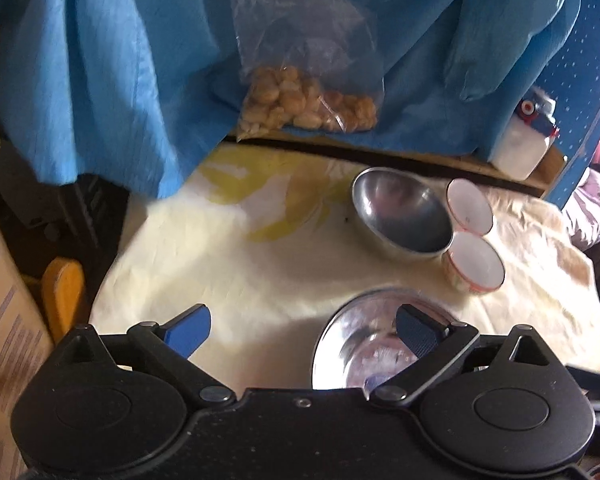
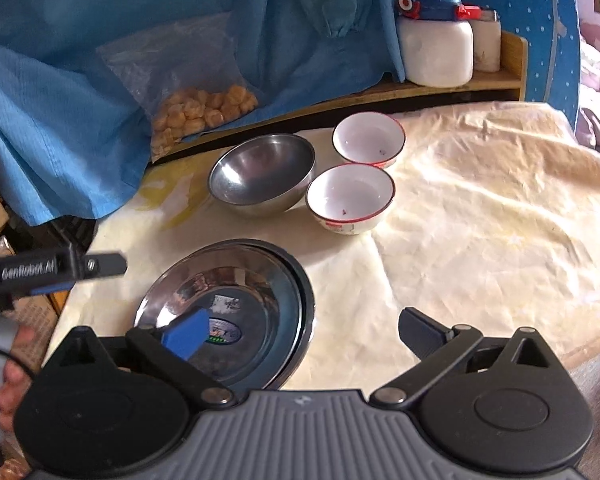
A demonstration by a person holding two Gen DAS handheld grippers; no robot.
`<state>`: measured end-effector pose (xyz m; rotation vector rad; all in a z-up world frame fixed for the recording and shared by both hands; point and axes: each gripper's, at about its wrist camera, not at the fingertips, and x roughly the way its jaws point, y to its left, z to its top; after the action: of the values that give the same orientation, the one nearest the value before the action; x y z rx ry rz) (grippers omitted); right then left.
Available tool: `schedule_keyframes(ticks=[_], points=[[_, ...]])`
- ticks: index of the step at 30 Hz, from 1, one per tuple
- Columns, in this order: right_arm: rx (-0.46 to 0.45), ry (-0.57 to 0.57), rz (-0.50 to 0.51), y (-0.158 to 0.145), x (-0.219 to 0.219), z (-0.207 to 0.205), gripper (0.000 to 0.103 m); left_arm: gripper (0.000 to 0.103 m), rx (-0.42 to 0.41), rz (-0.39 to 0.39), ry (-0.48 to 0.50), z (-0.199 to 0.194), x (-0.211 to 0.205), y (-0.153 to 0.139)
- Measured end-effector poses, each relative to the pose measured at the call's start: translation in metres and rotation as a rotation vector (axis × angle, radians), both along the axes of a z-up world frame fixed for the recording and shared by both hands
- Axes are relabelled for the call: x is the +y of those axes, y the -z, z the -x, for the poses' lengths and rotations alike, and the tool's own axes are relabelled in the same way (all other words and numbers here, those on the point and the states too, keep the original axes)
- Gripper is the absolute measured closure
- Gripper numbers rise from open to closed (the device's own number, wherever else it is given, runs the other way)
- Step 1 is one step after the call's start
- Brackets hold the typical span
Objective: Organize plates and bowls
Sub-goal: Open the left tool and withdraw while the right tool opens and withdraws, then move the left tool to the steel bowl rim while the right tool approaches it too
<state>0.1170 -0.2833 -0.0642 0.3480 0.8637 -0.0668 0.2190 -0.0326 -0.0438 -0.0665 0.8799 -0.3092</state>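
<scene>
I take the steel bowl (image 2: 262, 174) as my landmark on the table (image 2: 480, 208). Just right of it sit two cups (image 2: 350, 196), one behind the other, the nearer touching it. In front of it lies a stack of plates (image 2: 260, 292). Behind it runs a shelf (image 2: 380, 92) holding a snack bag (image 2: 198, 114) to the left and jars (image 2: 436, 54) far right.

The left claw (image 1: 303, 330) hides the steel plate's (image 1: 352, 344) near rim; the steel bowl (image 1: 400, 214) is motion-blurred
</scene>
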Motion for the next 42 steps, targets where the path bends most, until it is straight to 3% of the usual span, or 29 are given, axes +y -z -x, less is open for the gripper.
schedule_keyframes(ticks=[8,15,25,28,34,42], points=[[0.001,-0.008,0.031,-0.008,-0.008,-0.006,0.000,0.004,-0.006,0.005,-0.058,-0.025,-0.002,-0.004],[0.000,-0.044,0.083,-0.010,-0.025,-0.022,0.000,0.004,-0.063,-0.051,-0.103,-0.029,-0.012,-0.012],[-0.080,-0.258,0.132,-0.008,-0.061,-0.064,0.000,0.005,-0.045,-0.044,-0.334,-0.036,-0.025,-0.018],[-0.111,-0.320,0.127,-0.008,-0.077,-0.079,0.000,0.005,-0.067,-0.072,-0.338,-0.036,-0.040,-0.020],[-0.131,-0.427,0.112,-0.008,-0.099,-0.110,0.000,0.004,0.029,-0.017,-0.320,-0.052,-0.064,-0.014],[-0.146,-0.528,0.127,-0.007,-0.097,-0.154,0.000,0.004,0.061,-0.051,-0.288,-0.075,-0.089,0.006]])
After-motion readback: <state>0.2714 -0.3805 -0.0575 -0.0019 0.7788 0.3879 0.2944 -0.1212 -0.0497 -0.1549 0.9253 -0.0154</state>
